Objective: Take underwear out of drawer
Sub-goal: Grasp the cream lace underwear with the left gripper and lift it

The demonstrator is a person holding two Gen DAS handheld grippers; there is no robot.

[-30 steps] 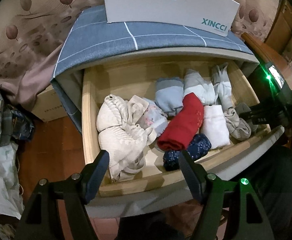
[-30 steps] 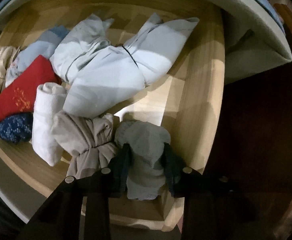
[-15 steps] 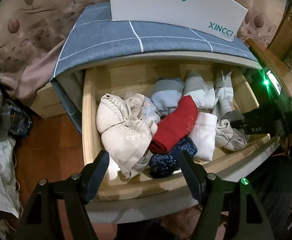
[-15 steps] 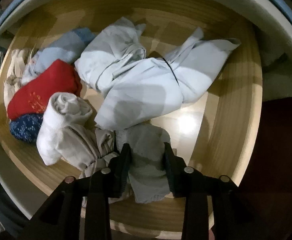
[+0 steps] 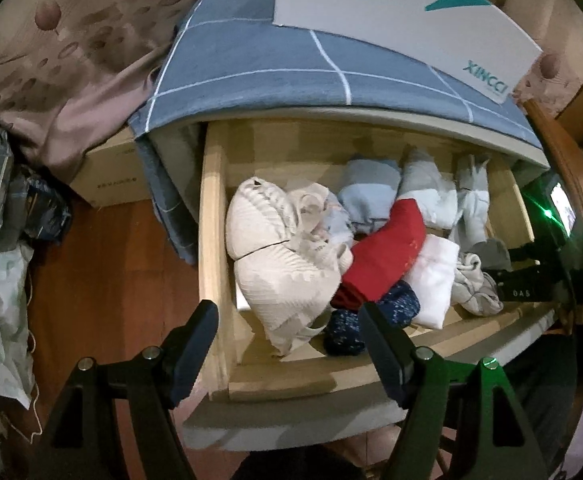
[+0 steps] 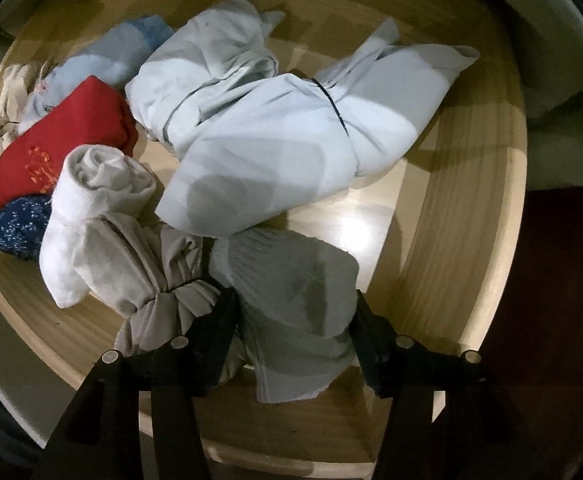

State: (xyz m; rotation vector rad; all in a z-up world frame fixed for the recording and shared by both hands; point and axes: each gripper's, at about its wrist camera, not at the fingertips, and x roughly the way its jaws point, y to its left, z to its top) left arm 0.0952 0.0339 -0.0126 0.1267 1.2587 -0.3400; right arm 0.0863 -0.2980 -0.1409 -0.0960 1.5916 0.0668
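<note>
Left wrist view: I am holding my left gripper [image 5: 287, 344] released, jaws spread wide with nothing between them, above the front edge of the open wooden drawer [image 5: 211, 216]. The drawer is holding a cream ribbed bundle [image 5: 275, 268] at its left, then a red roll [image 5: 387, 256], a navy speckled roll [image 5: 371, 316] and a white roll [image 5: 431, 280]. My right gripper [image 5: 531, 276] is reaching into the drawer's right end. A white box [image 5: 391, 16] is sitting on the blue checked cloth [image 5: 271, 64] over the cabinet top.

Right wrist view: my right gripper [image 6: 295, 316] is pointing down into the drawer, straddling the grey folded underwear [image 6: 295, 304], which is lying on the drawer floor near the front right corner. The jaws have just been opening; the pads are standing off the fabric, so I am grasping nothing. A pale blue garment [image 6: 275, 136] is lying just behind it.
</note>
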